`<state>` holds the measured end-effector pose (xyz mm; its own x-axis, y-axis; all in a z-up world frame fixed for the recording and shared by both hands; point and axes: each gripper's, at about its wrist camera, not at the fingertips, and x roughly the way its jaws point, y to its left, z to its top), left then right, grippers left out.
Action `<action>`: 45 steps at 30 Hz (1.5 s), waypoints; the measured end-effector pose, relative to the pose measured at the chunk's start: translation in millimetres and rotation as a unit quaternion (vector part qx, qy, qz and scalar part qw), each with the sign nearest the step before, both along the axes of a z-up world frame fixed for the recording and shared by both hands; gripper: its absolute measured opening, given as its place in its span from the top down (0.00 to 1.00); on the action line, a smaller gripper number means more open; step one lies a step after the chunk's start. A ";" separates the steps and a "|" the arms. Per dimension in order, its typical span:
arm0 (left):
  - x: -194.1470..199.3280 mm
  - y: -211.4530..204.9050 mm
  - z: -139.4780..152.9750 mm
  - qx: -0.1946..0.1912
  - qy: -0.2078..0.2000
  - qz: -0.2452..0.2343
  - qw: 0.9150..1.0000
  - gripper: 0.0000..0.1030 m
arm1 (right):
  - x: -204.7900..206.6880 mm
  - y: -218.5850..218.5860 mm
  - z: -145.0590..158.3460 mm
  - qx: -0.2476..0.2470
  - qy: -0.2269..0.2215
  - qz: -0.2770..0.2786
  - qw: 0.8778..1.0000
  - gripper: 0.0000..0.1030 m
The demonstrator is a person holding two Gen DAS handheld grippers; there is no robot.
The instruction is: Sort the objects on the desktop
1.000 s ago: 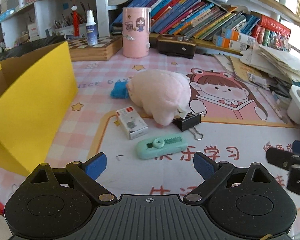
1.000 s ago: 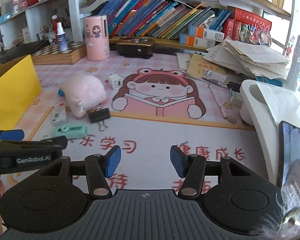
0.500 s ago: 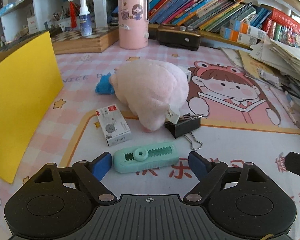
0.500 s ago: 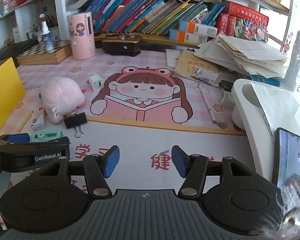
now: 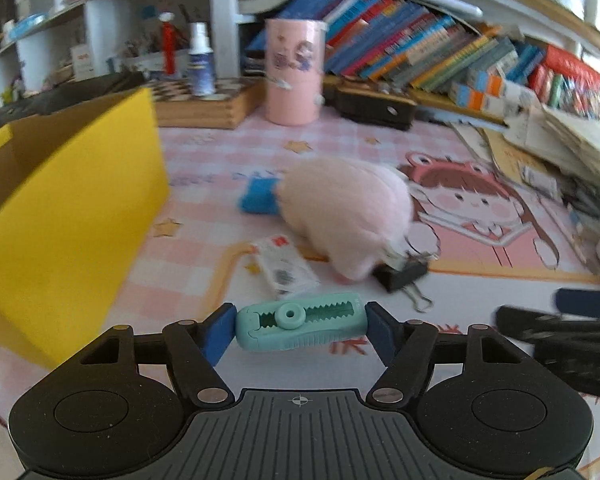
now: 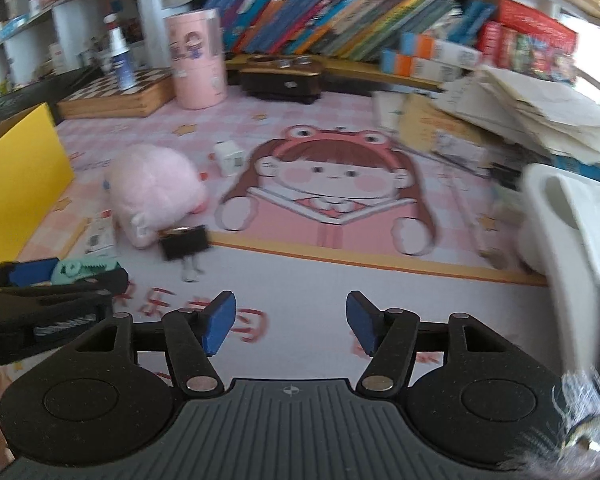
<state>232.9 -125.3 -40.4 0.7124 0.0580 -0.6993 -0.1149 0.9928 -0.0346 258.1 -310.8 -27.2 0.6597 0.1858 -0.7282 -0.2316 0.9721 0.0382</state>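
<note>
My left gripper (image 5: pixel 300 330) is shut on a mint green correction tape (image 5: pixel 298 320), its blue pads touching both ends. The same tape (image 6: pixel 86 270) shows at the far left of the right wrist view, between the left gripper's fingers (image 6: pixel 32 272). My right gripper (image 6: pixel 292 320) is open and empty above the printed desk mat. A pink plush toy (image 5: pixel 344 208) lies mid-mat with a black binder clip (image 5: pixel 404 274) at its front and a small white box (image 5: pixel 286 270) to its left. A blue object (image 5: pixel 258 198) lies behind the plush.
A yellow cardboard box (image 5: pixel 60 200) stands at the left. A pink cylinder (image 5: pixel 294 72), a chessboard box (image 5: pixel 204 104) and a black case (image 5: pixel 376 106) sit at the back under shelves of books. A white charger cube (image 6: pixel 230 158), paper stacks (image 6: pixel 520 112) and a white stand (image 6: pixel 572 220) are at the right.
My left gripper has moved forward around the correction tape and closed its pads on both ends. My right gripper stayed open and shifted a little.
</note>
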 end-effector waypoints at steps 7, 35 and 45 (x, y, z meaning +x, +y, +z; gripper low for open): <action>-12.7 27.2 12.1 -0.010 -0.001 0.034 0.999 0.31 | 23.1 47.6 -13.3 -0.026 -0.021 0.100 0.994 0.42; -57.1 44.9 33.4 -0.038 -0.026 -0.011 0.999 0.31 | 18.6 67.1 -8.9 -0.006 -0.002 0.104 0.995 0.63; -90.8 67.1 46.1 -0.043 -0.047 -0.058 0.996 0.31 | -52.3 67.8 25.7 0.048 -0.003 0.052 0.997 0.63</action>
<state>142.0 -58.2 5.7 0.7735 -0.0860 -0.6279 0.0081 0.9920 -0.1258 205.8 -243.0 -1.5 0.6371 0.3232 -0.6998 -0.3321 0.9344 0.1291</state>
